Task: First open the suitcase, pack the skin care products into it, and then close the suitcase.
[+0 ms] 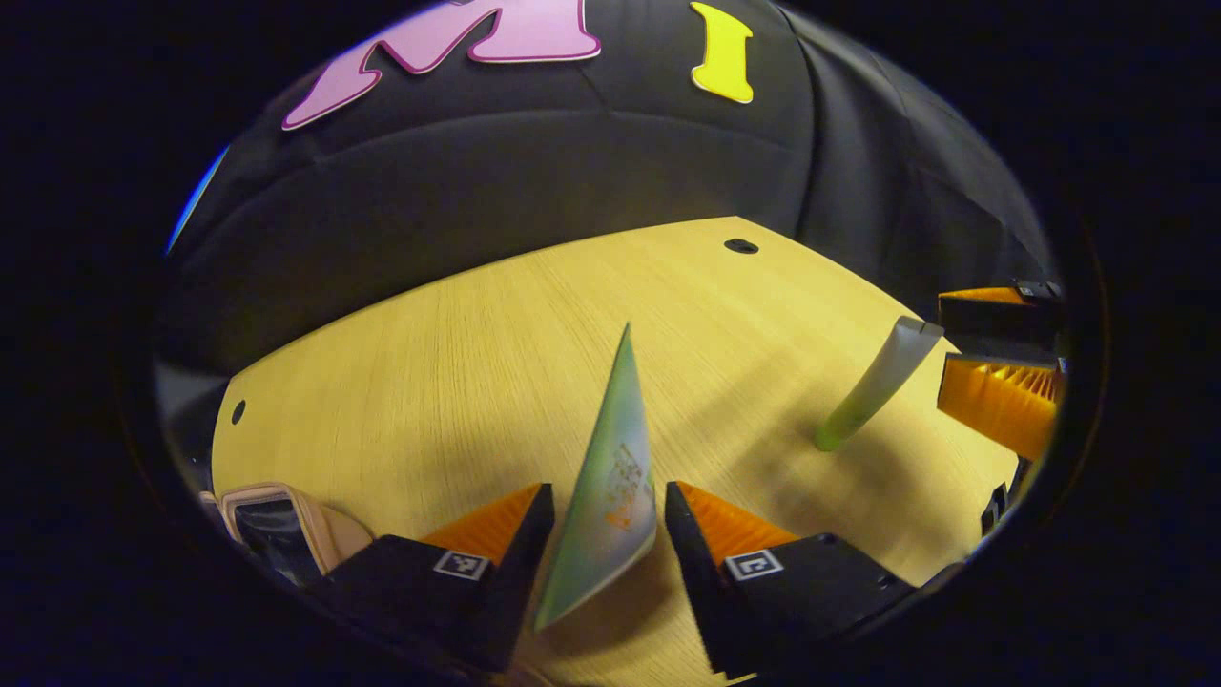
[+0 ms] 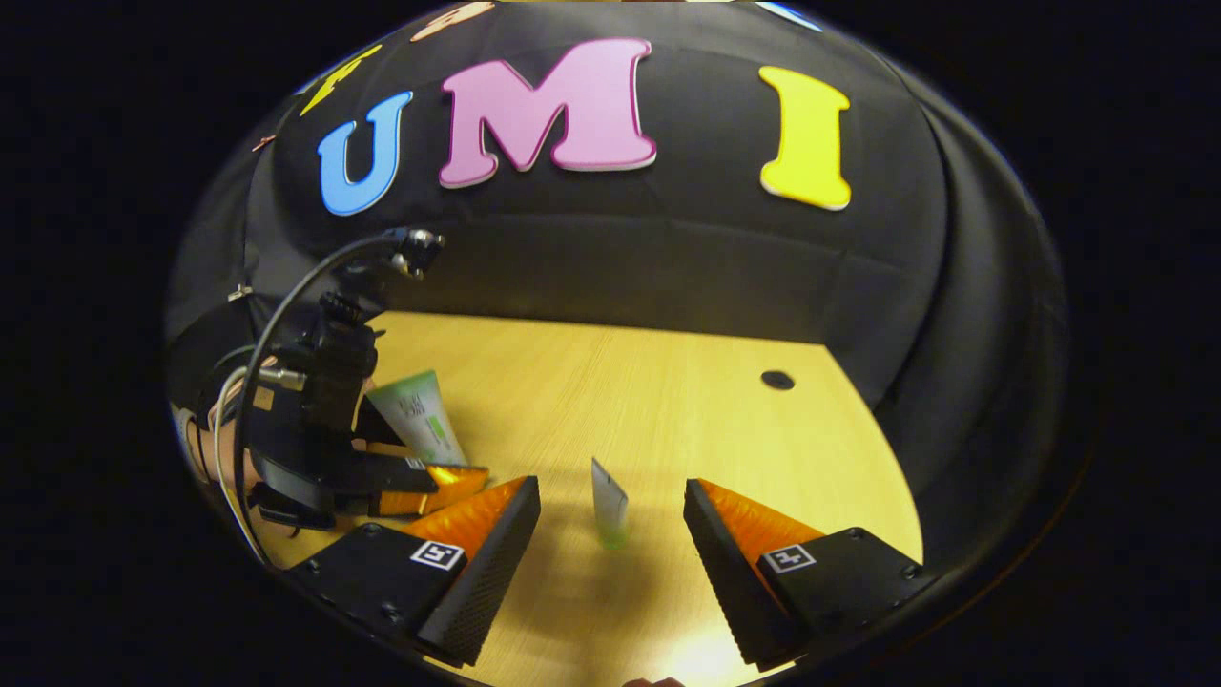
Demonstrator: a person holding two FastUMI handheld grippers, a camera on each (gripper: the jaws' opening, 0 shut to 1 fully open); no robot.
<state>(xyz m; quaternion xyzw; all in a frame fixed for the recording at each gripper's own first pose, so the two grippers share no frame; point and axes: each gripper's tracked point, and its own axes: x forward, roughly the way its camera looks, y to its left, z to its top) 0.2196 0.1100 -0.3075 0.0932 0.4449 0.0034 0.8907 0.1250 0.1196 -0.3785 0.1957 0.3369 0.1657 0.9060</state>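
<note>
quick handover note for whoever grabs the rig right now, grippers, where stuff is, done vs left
Left gripper: jaws wide, a large green tube stands between the fingers; contact unclear.
Right gripper: open, fingers either side of a small green-tipped tube standing on the wooden table, not touching.
Suitcase: a corner shows at the table's left edge in the left gripper view; open or closed can't be told.
Done: nothing packed that I can see.
Left: grasp both tubes, pack them, close the suitcase.

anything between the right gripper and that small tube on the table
Nothing visible. The small tube stands on bare table straight ahead of the open right gripper, with the gap between clear. The left gripper and its larger tube sit off to the side.
</note>
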